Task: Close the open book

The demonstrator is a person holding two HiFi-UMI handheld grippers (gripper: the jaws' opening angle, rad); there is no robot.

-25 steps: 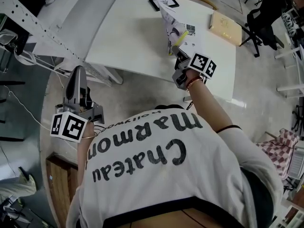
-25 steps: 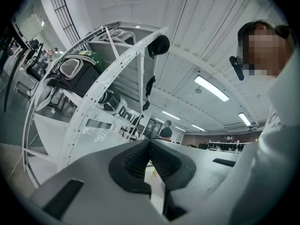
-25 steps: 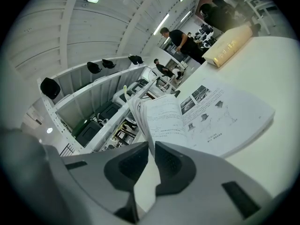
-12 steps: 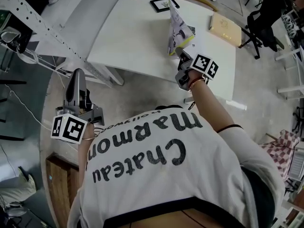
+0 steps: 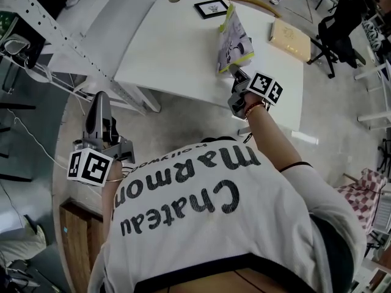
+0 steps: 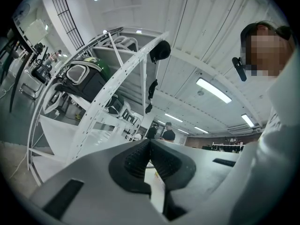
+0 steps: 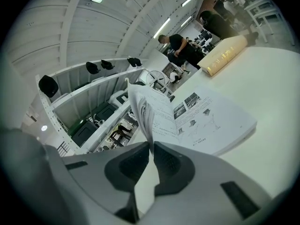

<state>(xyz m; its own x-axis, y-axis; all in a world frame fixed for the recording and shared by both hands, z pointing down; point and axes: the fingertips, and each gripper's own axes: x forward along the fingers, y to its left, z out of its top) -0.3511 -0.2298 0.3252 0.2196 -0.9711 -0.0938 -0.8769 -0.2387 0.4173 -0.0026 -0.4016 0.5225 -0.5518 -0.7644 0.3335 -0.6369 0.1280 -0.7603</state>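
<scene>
Right gripper view: your right gripper point(image 7: 151, 146) pinches the upright left leaf of the open white-paged paperback book point(image 7: 206, 121) on the white table point(image 7: 276, 78). The flat half lies right of the jaws, spine running near-to-far. Left gripper point(image 6: 150, 146) is pressed together, empty, far left.

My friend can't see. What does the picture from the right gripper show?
The right gripper pinches the raised side of the open book, its pages upright. The other side lies flat on the white table, a tan box beyond.
</scene>
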